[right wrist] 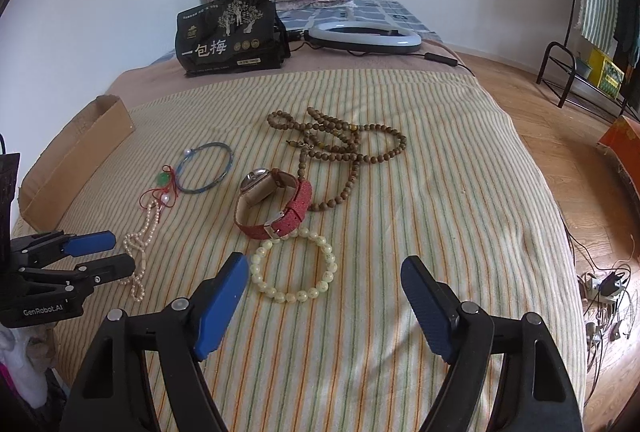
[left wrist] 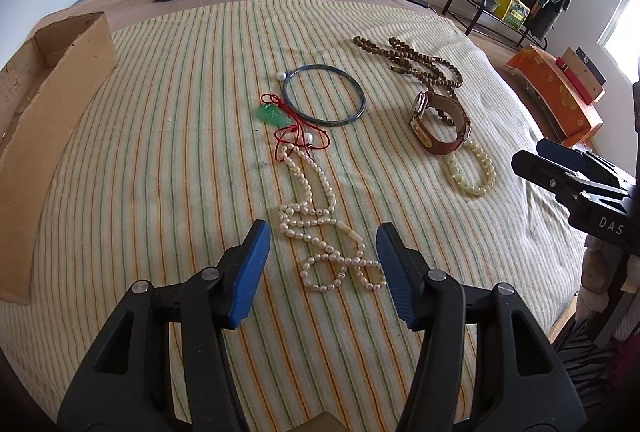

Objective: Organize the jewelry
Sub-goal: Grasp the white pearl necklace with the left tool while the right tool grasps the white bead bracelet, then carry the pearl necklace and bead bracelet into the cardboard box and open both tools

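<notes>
Bed, striped blanket (right wrist: pixel 400 272) — left gripper (left wrist: pixel 322 268) tilted down, fingers parted astride pearl necklace (left wrist: pixel 320 232), not gripping; right gripper (right wrist: pixel 324 306) likewise spread before pale bead bracelet (right wrist: pixel 294 266). Beyond: watch (right wrist: pixel 276 203), blue bangle (left wrist: pixel 324 95), wooden beads (right wrist: pixel 340 143); cardboard box (left wrist: pixel 44 119) left — contents unseen

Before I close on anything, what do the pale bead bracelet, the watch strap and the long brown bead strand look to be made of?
Pale bead bracelet: cream, glossy, slightly translucent round beads, so likely stone, resin or glass.
Watch strap: red with a woven-looking grain and a metal buckle; fabric or textured leather, hard to tell.
Long brown bead strand: dull, matte brown beads, probably wood.
</notes>
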{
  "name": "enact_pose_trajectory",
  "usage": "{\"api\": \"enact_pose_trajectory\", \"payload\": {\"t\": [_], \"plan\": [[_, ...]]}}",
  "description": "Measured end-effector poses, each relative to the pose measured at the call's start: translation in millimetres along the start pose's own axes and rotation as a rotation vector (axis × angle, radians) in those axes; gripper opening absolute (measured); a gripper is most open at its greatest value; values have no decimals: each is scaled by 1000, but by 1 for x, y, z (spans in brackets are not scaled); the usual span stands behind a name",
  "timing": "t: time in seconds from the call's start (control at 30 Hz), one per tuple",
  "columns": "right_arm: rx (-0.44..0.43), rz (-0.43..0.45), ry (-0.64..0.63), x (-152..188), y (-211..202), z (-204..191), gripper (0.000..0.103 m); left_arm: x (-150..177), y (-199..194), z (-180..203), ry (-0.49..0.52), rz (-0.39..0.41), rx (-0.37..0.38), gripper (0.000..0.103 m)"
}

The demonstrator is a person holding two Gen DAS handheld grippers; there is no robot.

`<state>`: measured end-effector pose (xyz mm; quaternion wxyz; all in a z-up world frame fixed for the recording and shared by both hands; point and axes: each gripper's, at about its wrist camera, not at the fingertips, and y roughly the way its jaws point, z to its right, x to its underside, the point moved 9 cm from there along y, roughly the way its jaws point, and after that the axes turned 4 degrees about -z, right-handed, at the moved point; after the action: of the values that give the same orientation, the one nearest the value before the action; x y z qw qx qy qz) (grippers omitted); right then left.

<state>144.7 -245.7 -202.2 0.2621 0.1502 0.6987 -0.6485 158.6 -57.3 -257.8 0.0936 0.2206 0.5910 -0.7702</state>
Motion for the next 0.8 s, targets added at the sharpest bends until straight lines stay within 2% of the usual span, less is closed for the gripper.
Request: {"api": "enact_pose_trajectory", "payload": {"t": [0.2,0.3,0.4,0.47,0.53,0.6,0.7,0.77,0.8], "plan": [[58,-47,-16,2,16,3,81,-2,8,-5,-19,-16,0,52],[50,-74,5,4,25,7,76,-3,14,-6,-37,-28,14,47],[83,-102,-3,4,35,10,74,-4,18,-6,-38,-28,20,47],[90,-120,-5,4,43,9,71,-4,20,-5,-27,-23,5,42],[95,-149,-9,6,52,8,65,-4,20,-6,-24,-17,-7,34],[111,-159,-25,6,57,6,65,-4,20,-8,-26,-14,-15,26],[102,-152,-48,5,57,-2,50,-4,21,-12,-28,-11,-21,14],[82,-150,-63,5,56,-9,30,-4,20,-13,-30,-8,-20,9],[82,-150,-76,6,56,-12,27,-4,21,-12,-29,-7,-19,8]]}}
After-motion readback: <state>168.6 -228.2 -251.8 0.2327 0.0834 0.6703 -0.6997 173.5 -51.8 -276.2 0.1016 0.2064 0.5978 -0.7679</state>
